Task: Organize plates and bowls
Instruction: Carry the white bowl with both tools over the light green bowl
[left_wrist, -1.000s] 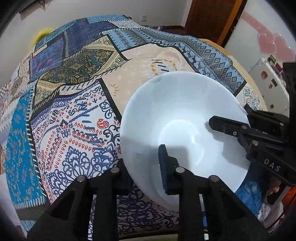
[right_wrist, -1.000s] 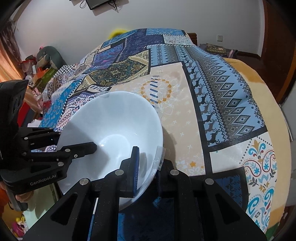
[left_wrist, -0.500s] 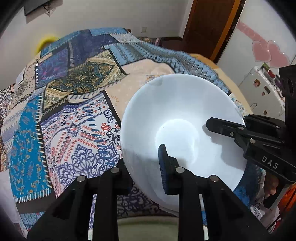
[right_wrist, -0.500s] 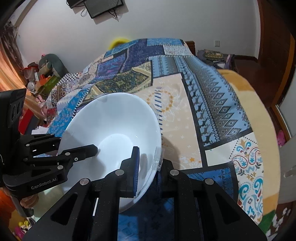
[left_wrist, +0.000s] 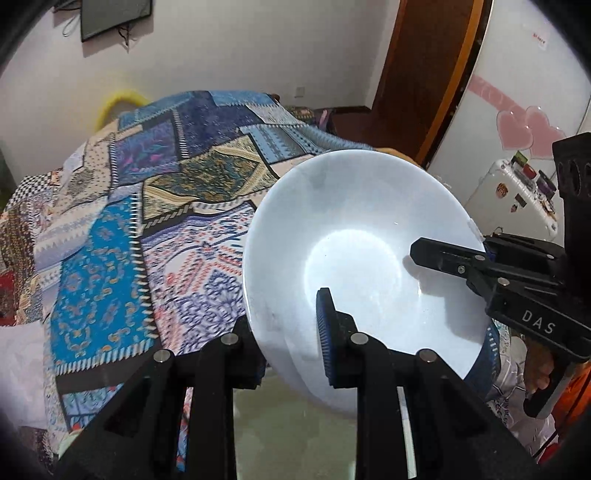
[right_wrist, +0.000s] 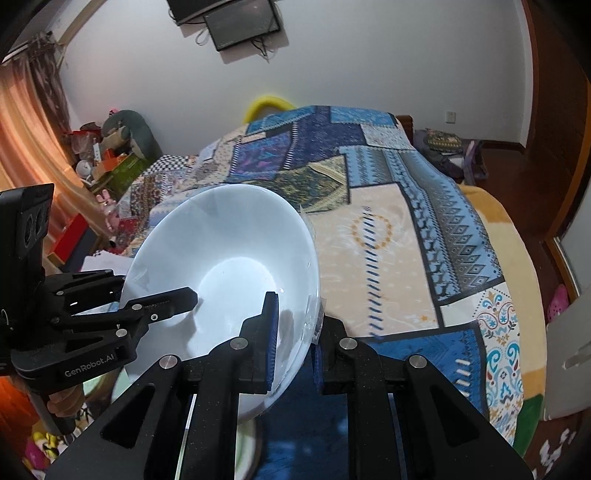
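A large white bowl is held in the air above a bed, tilted toward the cameras. My left gripper is shut on its near-left rim, one finger inside and one outside. My right gripper is shut on the opposite rim of the same bowl, also one finger inside and one outside. Each gripper shows in the other's view: the right one at the right, the left one at the left. The bowl is empty.
A patchwork blue and beige bedspread covers the bed below. A wooden door and a white case stand at the right. Clutter and an orange curtain lie at the left. A wall screen hangs behind.
Both grippers have lifted the bowl upward and tilted back; the bedspread has dropped lower in view and more of the walls shows. The grips on the rim are unchanged.
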